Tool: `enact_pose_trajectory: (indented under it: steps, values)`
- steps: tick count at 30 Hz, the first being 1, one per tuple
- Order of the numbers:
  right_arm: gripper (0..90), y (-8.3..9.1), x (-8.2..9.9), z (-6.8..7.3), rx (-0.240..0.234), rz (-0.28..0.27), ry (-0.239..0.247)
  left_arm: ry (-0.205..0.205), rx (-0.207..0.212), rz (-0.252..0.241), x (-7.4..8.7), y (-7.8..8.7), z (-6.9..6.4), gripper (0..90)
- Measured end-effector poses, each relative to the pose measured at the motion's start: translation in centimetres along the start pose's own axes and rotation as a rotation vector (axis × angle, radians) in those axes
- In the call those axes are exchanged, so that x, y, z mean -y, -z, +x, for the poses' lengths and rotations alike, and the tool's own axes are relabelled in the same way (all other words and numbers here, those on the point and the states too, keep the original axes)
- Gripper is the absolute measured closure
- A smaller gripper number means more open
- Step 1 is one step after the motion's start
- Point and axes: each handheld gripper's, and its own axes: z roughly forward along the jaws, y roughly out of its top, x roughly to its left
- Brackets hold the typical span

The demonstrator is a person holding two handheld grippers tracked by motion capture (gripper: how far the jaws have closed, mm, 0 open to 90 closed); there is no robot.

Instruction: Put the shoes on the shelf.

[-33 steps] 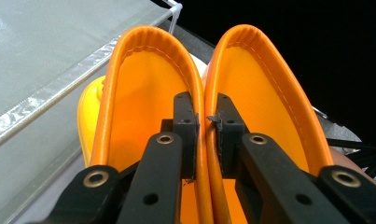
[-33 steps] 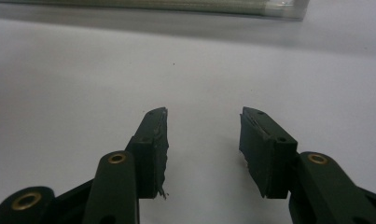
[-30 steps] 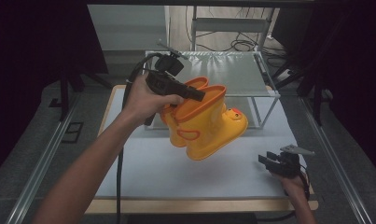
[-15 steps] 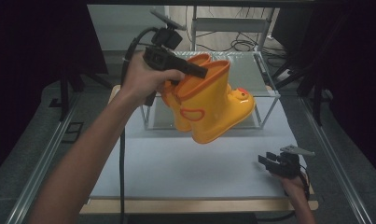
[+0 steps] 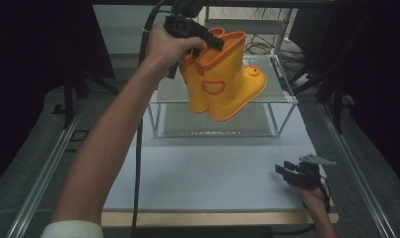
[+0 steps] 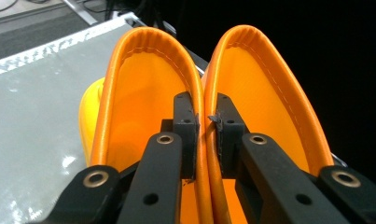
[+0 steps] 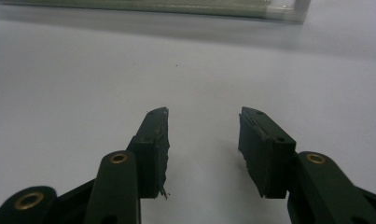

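Note:
A pair of yellow-orange rubber boots [image 5: 222, 82] hangs in the air above the top shelf of a small glass-and-metal rack [image 5: 282, 101]. My left gripper [image 5: 207, 42] is shut on the two inner rims of the boots [image 6: 206, 140], one jaw inside each boot top, pinching them together. In the left gripper view the grey shelf top [image 6: 31, 98] lies below the boots. My right gripper [image 5: 289, 171] rests low over the white mat at the near right, open, with nothing between its fingers [image 7: 204, 140].
The white mat [image 5: 207, 173] covers a wooden board on the table. Metal rails [image 5: 48, 163] run along both sides. The rack's front edge [image 7: 176, 9] shows far ahead in the right gripper view. Cables and dark stands sit behind the rack.
My left hand has lifted the boots up and away from me, from just over the mat to above the rack's top shelf. The right gripper has stayed in place.

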Motion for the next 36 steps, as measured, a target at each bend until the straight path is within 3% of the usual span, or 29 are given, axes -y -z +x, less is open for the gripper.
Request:
enact_pose_trajectory:
  steps: [5, 6, 11, 14, 19, 24, 33, 36]
  values:
    - [52.5, 0.0, 0.0, 0.2, -0.002, -0.003, 0.004, 0.038, -0.049, -0.014, -1.5, -1.1, 0.8, 82.1]
    - [52.6, -0.2, 0.1, 0.3, -0.006, 0.004, 0.010, 0.053, -0.074, -0.020, -2.0, -1.6, 1.1, 82.1]
    - [52.6, -0.2, 0.1, 0.4, -0.007, 0.006, 0.020, 0.098, -0.098, -0.026, -2.6, -2.2, 1.9, 82.1]
    - [52.7, -0.2, 0.1, 0.5, -0.015, 0.001, 0.011, 0.140, -0.141, -0.028, -2.8, -2.8, 2.7, 82.2]
    - [52.7, -0.1, 0.1, 0.5, -0.018, -0.002, 0.013, 0.167, -0.177, -0.035, -3.0, -3.3, 3.6, 82.1]
    - [52.7, -0.1, 0.1, 0.4, -0.016, -0.001, 0.010, 0.211, -0.248, -0.032, -3.4, -4.6, 5.0, 82.1]
    - [52.7, 0.0, 0.2, 0.2, -0.010, -0.001, 0.003, 0.262, -0.255, -0.050, -3.5, -6.9, 7.8, 82.1]
    - [52.6, 0.0, 0.2, 0.2, -0.010, 0.001, 0.001, 0.271, -0.262, -0.028, -3.4, -7.9, 8.5, 82.0]
